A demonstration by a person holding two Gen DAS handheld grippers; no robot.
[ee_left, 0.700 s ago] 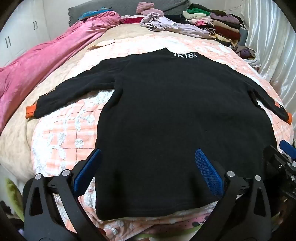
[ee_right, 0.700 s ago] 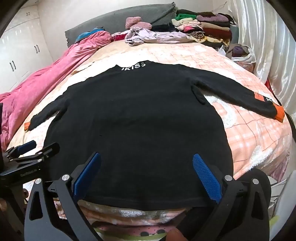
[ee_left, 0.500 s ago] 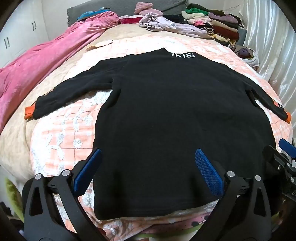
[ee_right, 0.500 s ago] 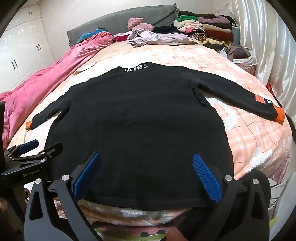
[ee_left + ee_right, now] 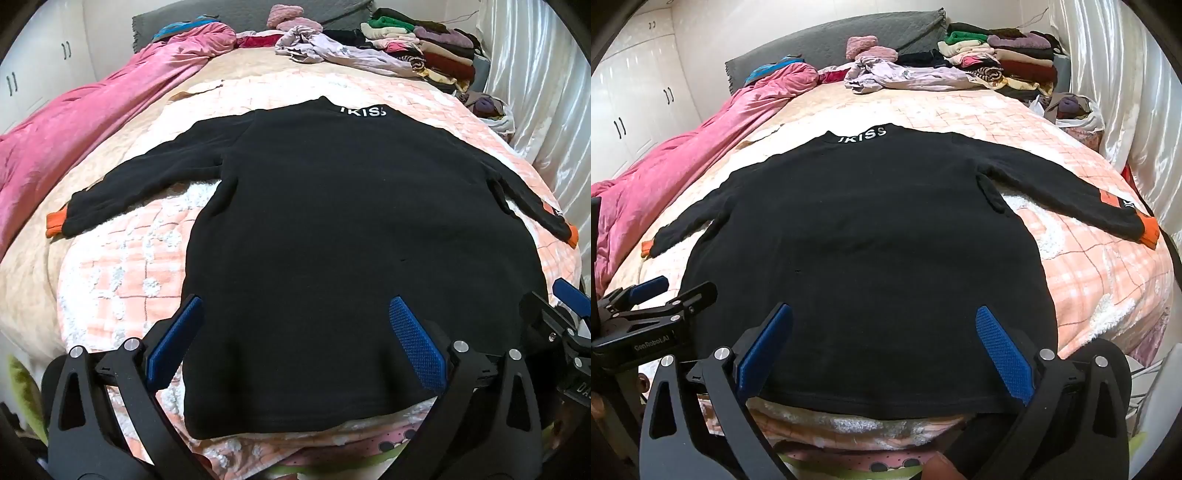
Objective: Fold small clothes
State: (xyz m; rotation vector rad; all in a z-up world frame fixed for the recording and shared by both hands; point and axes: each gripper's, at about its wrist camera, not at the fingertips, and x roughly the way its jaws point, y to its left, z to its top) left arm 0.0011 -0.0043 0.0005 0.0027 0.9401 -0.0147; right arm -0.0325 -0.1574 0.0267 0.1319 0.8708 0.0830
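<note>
A black long-sleeved sweater (image 5: 332,221) (image 5: 857,236) with orange cuffs and white letters at the collar lies flat on the bed, sleeves spread, hem toward me. My left gripper (image 5: 295,343) hovers open above the hem's left half, nothing between its blue pads. Over the hem's right half my right gripper (image 5: 882,347) stands just as wide, empty. In the right wrist view the left gripper (image 5: 646,295) shows at the left edge; in the left wrist view the right gripper (image 5: 565,306) shows at the right edge.
A peach checked blanket (image 5: 110,266) covers the bed. A pink duvet (image 5: 92,122) runs along the left side. Stacked folded clothes (image 5: 1004,55) and a crumpled lilac garment (image 5: 905,75) lie by the grey headboard (image 5: 831,40). A white curtain (image 5: 1126,92) hangs on the right.
Both grippers have drawn back slightly and tilted up a little, so the sweater sits a bit lower in each view. The sweater has not moved and the jaws stay wide.
</note>
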